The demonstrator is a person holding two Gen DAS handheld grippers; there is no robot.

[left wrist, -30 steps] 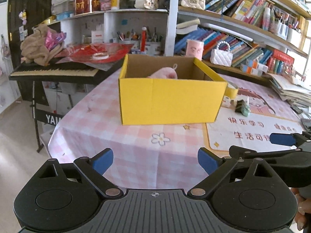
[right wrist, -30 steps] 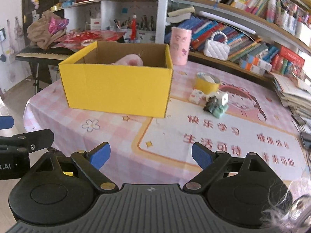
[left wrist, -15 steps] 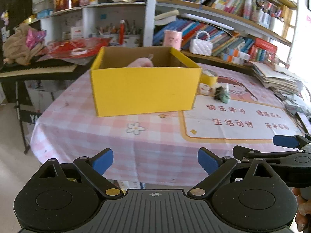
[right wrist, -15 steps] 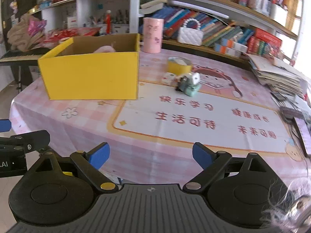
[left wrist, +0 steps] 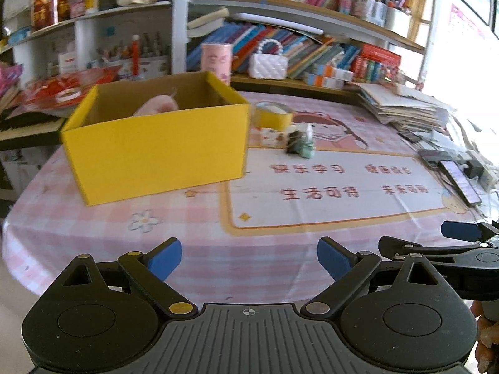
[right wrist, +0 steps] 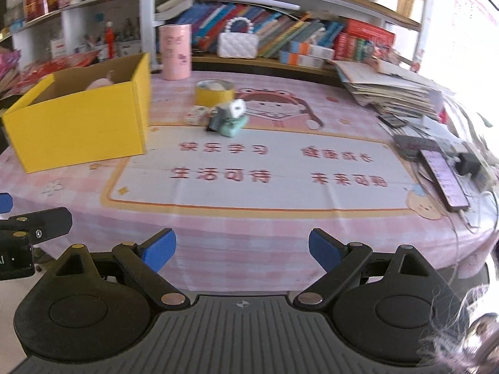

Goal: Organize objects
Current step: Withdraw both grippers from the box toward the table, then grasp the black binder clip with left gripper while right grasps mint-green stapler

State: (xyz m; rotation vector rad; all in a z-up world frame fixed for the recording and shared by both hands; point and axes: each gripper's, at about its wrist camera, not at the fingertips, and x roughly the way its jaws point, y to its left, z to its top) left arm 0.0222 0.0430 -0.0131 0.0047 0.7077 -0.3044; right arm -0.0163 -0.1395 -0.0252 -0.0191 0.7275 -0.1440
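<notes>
An open yellow box (left wrist: 156, 152) (right wrist: 81, 127) stands on the pink checked tablecloth (left wrist: 187, 243) with a pink soft thing (left wrist: 157, 106) inside it. Right of the box lie a yellow tape roll (right wrist: 214, 93), a small white block (right wrist: 196, 114) and a green toy (right wrist: 229, 118) (left wrist: 301, 143). My left gripper (left wrist: 249, 258) is open over the table's near edge with nothing between its blue pads. My right gripper (right wrist: 241, 251) is open too, empty, at the near edge further right. In each view the other gripper's tip pokes in from the side.
A pink cylinder (right wrist: 175, 51) stands behind the box. A stack of papers (right wrist: 389, 93), a phone (right wrist: 443, 180) and cables lie along the table's right side. Shelves of books and a white handbag (right wrist: 237, 43) fill the back. A keyboard is at the left.
Both views have swung to the right: the yellow box has slid left in frame, and the table's right side with phone and papers has come into view. Both grippers stay open.
</notes>
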